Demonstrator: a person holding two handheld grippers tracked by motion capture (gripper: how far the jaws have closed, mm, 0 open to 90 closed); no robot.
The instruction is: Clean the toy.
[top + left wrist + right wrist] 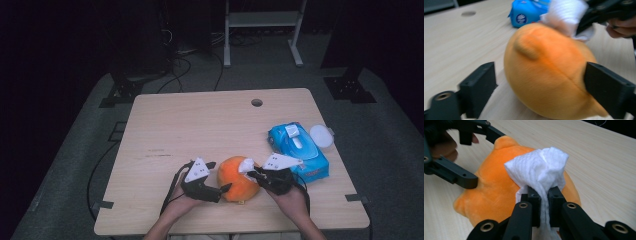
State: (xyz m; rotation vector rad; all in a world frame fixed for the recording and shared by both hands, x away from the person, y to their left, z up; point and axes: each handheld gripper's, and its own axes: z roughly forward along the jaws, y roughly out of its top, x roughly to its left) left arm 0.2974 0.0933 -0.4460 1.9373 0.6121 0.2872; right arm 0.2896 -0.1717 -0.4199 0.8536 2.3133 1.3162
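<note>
right gripper: fingers pinch white wipe onto orange plush toy to clean it | left gripper: fingers spread, flanking toy on bench to steady it

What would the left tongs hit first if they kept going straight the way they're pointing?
The orange plush toy. It already sits between the open jaws of the left tongs, so pushing on would likely press the toy's side into the throat of the tongs. The white wipe lies farther along, though depth is hard to judge.

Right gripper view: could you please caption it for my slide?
Right gripper pinches a white wipe against the orange plush toy.
</note>
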